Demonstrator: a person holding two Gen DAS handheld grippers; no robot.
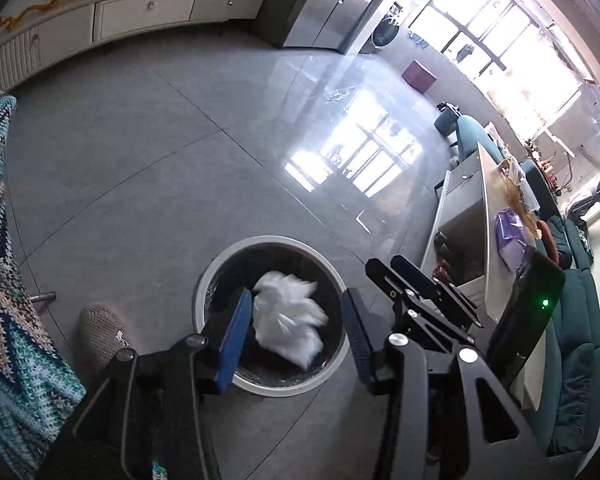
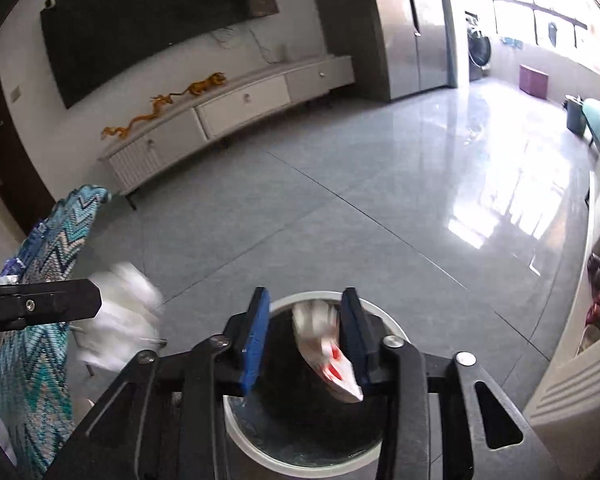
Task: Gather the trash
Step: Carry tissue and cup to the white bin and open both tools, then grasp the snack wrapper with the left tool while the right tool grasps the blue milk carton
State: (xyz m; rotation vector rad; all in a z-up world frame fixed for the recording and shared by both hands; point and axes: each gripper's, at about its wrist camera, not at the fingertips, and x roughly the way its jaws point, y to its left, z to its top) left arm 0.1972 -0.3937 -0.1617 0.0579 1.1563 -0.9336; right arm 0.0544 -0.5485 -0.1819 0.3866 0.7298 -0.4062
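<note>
Your left gripper (image 1: pixel 296 336) points down over the round white-rimmed trash bin (image 1: pixel 220 268) on the grey tiled floor. Its blue-padded fingers (image 1: pixel 232 340) stand apart. A crumpled white plastic bag (image 1: pixel 288 316), motion-blurred, sits between them over the bin's dark mouth; its edge lies against the left pad, clear of the right one, so nothing is pinched.

Your right gripper (image 2: pixel 304 336) hangs over the same trash bin (image 2: pixel 260 448), fingers (image 2: pixel 256 340) parted. A white wrapper with red markings (image 2: pixel 328 352) lies against the inner face of the right-hand finger, blurred, above the bin's opening. The left-hand pad does not touch it. Whether it clings to that pad or is already loose you cannot tell.

In the right wrist view, the left gripper's black frame (image 2: pixel 40 304) enters from the left edge with the white bag (image 2: pixel 120 320) just beside it.

Just left of the bin: a grey knitted slipper (image 1: pixel 100 332) and a zigzag-patterned teal knitted cloth (image 1: pixel 8 280).

To the right: a pale counter (image 1: pixel 488 216) carrying clutter, a teal sofa (image 1: pixel 576 340) beyond it.

Farther off: a long white TV cabinet (image 2: pixel 240 108) with golden dragon and tiger figurines (image 2: pixel 160 108) on top, a dark wall-mounted screen (image 2: pixel 152 32) above, a steel refrigerator (image 2: pixel 416 28), a washing machine (image 2: pixel 480 52), a purple box (image 2: pixel 534 80), bright windows.
</note>
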